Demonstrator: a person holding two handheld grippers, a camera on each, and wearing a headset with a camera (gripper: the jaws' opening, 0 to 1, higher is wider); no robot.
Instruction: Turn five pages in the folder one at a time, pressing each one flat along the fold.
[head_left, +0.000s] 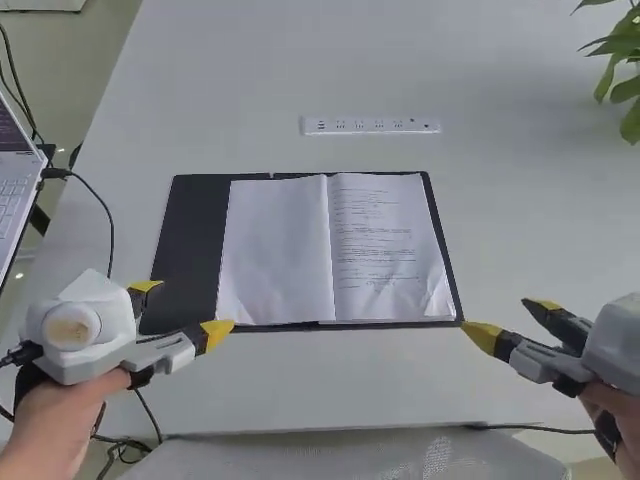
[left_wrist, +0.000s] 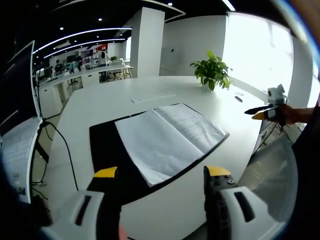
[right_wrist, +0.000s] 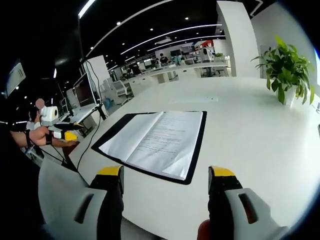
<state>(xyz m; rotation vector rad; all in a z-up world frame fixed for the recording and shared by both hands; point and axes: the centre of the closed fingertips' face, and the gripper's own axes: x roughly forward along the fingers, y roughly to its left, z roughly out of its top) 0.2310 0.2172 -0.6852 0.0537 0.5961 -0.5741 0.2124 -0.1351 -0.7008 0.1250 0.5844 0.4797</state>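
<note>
Folder (head_left: 195, 240): black cover, lying open and flat on the white table (head_left: 520, 200), ahead of both grippers and spanning the gap between them. Its near edge is sitting just beyond their tips, touching neither.

Left page (head_left: 275, 250): blank side facing up, lying on the left gripper's side of the fold.

Right page (head_left: 385, 240): carrying lines of printed text, too small to read; lying on the right gripper's side, with its near outer corner curling up slightly.

Left gripper (head_left: 182, 308): jaws standing spread with nothing between them, yellow tips hovering near the folder's near left corner.

Right gripper (head_left: 513, 320): jaws likewise standing apart and holding nothing, yellow tips pointing at the folder's near right corner, just beside it but not touching.

Power strip (head_left: 370, 125): white, lying beyond the folder's far edge, well apart from both grippers; no marking is showing legibly.

Laptop (head_left: 10, 180): sitting out past the left gripper, with a black cable (head_left: 100, 205) trailing toward it.

Plant (head_left: 620, 60): green leaves showing far beyond the right gripper.
</note>
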